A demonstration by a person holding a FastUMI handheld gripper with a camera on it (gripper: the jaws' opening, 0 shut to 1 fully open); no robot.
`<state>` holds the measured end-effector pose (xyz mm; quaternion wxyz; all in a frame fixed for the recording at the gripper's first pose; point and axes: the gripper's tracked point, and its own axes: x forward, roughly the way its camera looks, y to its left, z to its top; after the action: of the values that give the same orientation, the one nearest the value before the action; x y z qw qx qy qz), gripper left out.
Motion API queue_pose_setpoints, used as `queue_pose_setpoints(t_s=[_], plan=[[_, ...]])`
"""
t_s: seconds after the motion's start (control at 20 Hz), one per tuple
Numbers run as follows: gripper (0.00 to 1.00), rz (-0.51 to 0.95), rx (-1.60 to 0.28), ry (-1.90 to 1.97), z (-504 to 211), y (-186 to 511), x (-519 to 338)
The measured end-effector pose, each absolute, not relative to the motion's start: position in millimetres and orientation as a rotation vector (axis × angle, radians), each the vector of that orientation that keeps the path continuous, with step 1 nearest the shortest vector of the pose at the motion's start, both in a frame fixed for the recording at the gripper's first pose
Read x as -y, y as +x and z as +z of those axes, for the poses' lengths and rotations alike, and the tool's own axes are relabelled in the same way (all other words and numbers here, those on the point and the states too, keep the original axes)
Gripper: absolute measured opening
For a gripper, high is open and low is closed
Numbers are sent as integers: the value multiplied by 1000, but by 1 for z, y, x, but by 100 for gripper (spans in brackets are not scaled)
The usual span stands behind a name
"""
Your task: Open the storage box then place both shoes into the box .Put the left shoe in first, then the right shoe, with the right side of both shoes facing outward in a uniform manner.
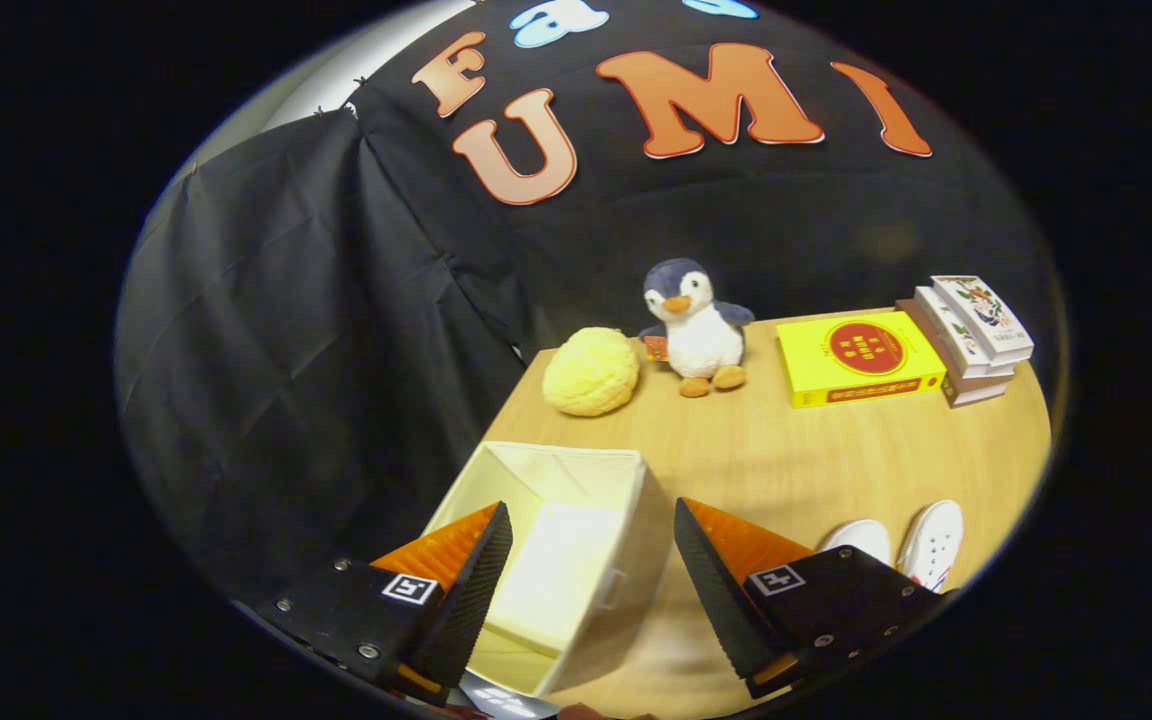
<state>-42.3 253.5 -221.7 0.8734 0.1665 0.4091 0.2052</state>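
Gripper view: tongs (591,570) stand apart, empty, above the open fabric storage box (626,520) on the worktop (786,450). Both white shoes (901,545) sit beyond the right finger, presumably staged for loading, left shoe first.

Your storage box (576,530), cream fabric with soft walls, stood open and empty on the wooden table between your spread fingers. The two white shoes (901,545) lay side by side, toes pointing away from you, beyond the box's right side.
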Motion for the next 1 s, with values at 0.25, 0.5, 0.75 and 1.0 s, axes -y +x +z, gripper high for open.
queue_pose_setpoints(t_s=[0.25, 0.5, 0.75, 1.0], plan=[[97, 289, -890, 195, -272, -63, -162], [96, 189, -983, 55, -327, -104, -85], [92, 179, -1090, -40, -371, -140, -52], [90, 222, -1156, -111, -391, -159, -49]])
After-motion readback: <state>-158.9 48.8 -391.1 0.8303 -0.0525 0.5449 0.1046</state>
